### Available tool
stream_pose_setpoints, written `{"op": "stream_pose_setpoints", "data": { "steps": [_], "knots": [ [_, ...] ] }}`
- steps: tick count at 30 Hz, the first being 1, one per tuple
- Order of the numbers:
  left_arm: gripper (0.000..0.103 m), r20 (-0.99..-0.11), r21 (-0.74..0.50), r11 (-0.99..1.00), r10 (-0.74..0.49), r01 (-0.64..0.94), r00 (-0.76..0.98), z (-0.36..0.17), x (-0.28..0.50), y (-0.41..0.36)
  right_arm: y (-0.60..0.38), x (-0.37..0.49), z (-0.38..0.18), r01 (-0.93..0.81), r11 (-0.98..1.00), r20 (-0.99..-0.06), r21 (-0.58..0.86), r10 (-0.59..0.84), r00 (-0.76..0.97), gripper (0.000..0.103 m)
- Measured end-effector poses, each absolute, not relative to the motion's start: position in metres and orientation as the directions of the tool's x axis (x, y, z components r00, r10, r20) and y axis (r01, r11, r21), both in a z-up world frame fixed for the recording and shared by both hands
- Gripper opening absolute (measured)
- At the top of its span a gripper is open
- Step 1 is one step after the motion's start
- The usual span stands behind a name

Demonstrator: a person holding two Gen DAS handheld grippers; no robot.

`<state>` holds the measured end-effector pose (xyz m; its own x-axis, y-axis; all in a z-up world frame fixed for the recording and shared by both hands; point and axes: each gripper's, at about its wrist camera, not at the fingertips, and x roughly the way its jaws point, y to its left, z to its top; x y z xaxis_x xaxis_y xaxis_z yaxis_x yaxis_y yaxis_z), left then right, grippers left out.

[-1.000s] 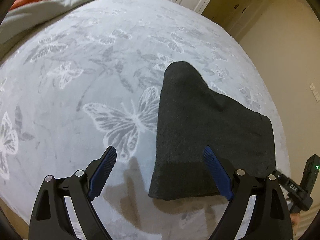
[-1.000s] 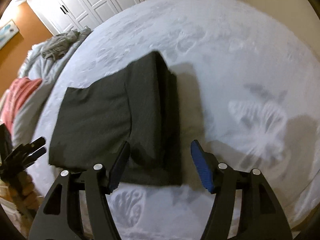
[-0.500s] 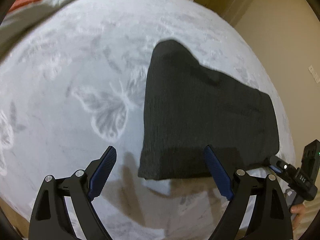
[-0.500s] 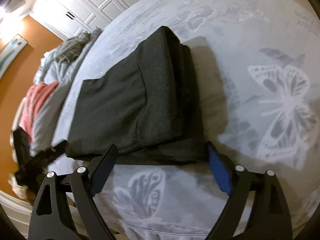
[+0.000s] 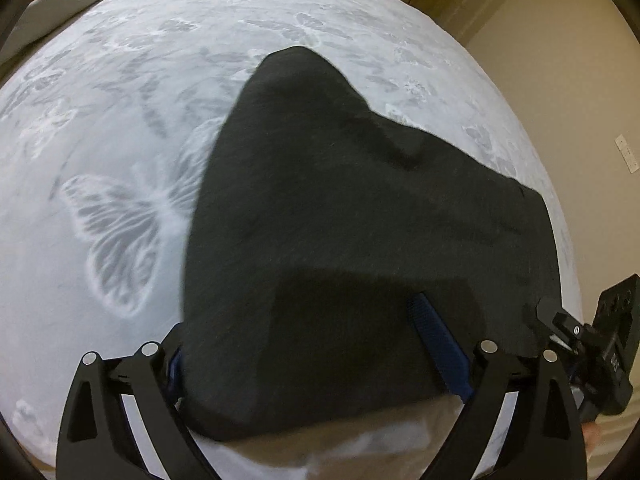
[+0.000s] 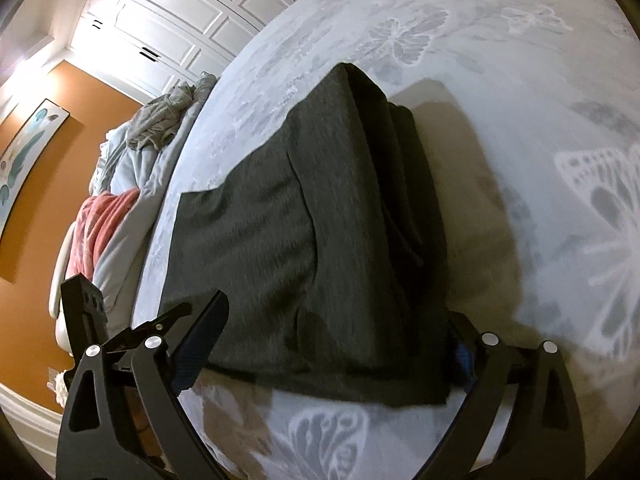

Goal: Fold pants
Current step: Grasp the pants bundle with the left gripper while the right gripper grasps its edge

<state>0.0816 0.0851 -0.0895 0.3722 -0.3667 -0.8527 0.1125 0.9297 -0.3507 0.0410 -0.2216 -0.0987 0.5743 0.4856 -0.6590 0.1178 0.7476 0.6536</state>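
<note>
The dark grey folded pants (image 5: pixel 360 220) lie on the pale bedspread (image 5: pixel 100 120). My left gripper (image 5: pixel 298 324) straddles their near left corner. Its jaws are opening; the left finger is tucked behind the cloth edge and the blue pad (image 5: pixel 436 348) of the right finger rests over the fabric. In the right wrist view the pants (image 6: pixel 320 220) show stacked layers along their right edge. My right gripper (image 6: pixel 338 312) straddles the near right end, its jaws opening, the right finger half hidden by the fabric. Neither gripper pinches the cloth. Each gripper shows in the other's view (image 5: pixel 600 344) (image 6: pixel 92 308).
The butterfly-patterned bedspread (image 6: pixel 520 80) ends just below both grippers. A crumpled grey blanket (image 6: pixel 168 120) and a red-striped cloth (image 6: pixel 100 224) lie at the head of the bed. White wardrobe doors (image 6: pixel 180 20), an orange wall (image 6: pixel 48 200) and a beige wall (image 5: pixel 560 80) surround it.
Both grippers have dropped toward the pants' near edge, which now lies between their fingers. The right gripper's jaws have spread much wider; the left's a little.
</note>
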Motion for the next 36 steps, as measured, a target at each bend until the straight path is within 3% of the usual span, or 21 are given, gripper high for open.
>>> {"op": "stream_pose_setpoints", "data": {
  "steps": [12,13,14,15,16,17,20,23,27,29,30,31,32,33,36],
  "knots": [
    [0.095,-0.823,-0.4,0.914,-0.391,0.069,0.413,-0.093,0.1,0.077,-0.215,0.066,-0.102,0.061,0.762,-0.626,0.644,0.48,0.615,0.09],
    [0.085,-0.824,-0.386,0.92,-0.38,0.074,0.42,-0.091,0.1,0.078,-0.215,0.065,-0.101,0.067,0.765,-0.628,0.64,0.471,0.62,0.074],
    [0.062,-0.828,-0.366,0.927,-0.362,0.076,0.428,-0.088,0.098,0.079,-0.215,0.064,-0.101,0.078,0.775,-0.638,0.627,0.454,0.622,0.037],
    [0.049,-0.83,-0.337,0.938,-0.338,0.083,0.444,-0.082,0.095,0.081,-0.216,0.064,-0.102,0.102,0.788,-0.662,0.607,0.43,0.613,0.033],
    [0.03,-0.824,-0.339,0.936,-0.342,0.092,0.452,-0.074,0.092,0.085,-0.219,0.062,-0.101,0.108,0.773,-0.655,0.626,0.445,0.61,0.028],
    [0.02,-0.818,-0.35,0.932,-0.354,0.096,0.455,-0.067,0.09,0.089,-0.221,0.06,-0.097,0.11,0.763,-0.647,0.637,0.452,0.615,0.026],
    [0.018,-0.767,-0.462,0.879,-0.461,0.114,0.447,-0.041,0.071,0.11,-0.212,0.043,-0.07,0.052,0.77,-0.627,0.637,0.477,0.616,0.024],
    [0.018,-0.733,-0.538,0.834,-0.536,0.126,0.419,-0.028,0.037,0.129,-0.2,0.014,-0.047,0.001,0.772,-0.622,0.635,0.511,0.593,0.024],
    [0.021,-0.803,-0.53,0.848,-0.509,0.022,0.31,-0.077,0.014,0.142,-0.199,-0.013,-0.075,0.049,0.792,-0.694,0.609,0.502,0.515,0.026],
    [0.035,-0.803,-0.552,0.833,-0.52,-0.034,0.29,-0.093,0.013,0.15,-0.206,-0.017,-0.097,0.102,0.768,-0.702,0.633,0.513,0.494,0.037],
    [0.037,-0.794,-0.564,0.825,-0.53,-0.033,0.296,-0.093,0.015,0.153,-0.212,-0.02,-0.108,0.138,0.724,-0.68,0.676,0.54,0.496,0.037],
    [0.048,-0.794,-0.561,0.828,-0.53,-0.023,0.298,-0.092,0.017,0.153,-0.215,-0.022,-0.113,0.15,0.695,-0.658,0.704,0.557,0.507,0.039],
    [0.066,-0.788,-0.569,0.822,-0.537,-0.021,0.302,-0.092,0.016,0.154,-0.218,-0.023,-0.114,0.156,0.675,-0.643,0.721,0.567,0.515,0.041],
    [0.074,-0.758,-0.612,0.791,-0.577,-0.025,0.303,-0.095,0.016,0.155,-0.219,-0.024,-0.115,0.157,0.661,-0.63,0.734,0.577,0.519,0.043],
    [0.077,-0.765,-0.592,0.806,-0.56,-0.007,0.317,-0.095,0.017,0.144,-0.22,-0.024,-0.12,0.133,0.637,-0.596,0.76,0.599,0.534,0.052]
  ]
}}
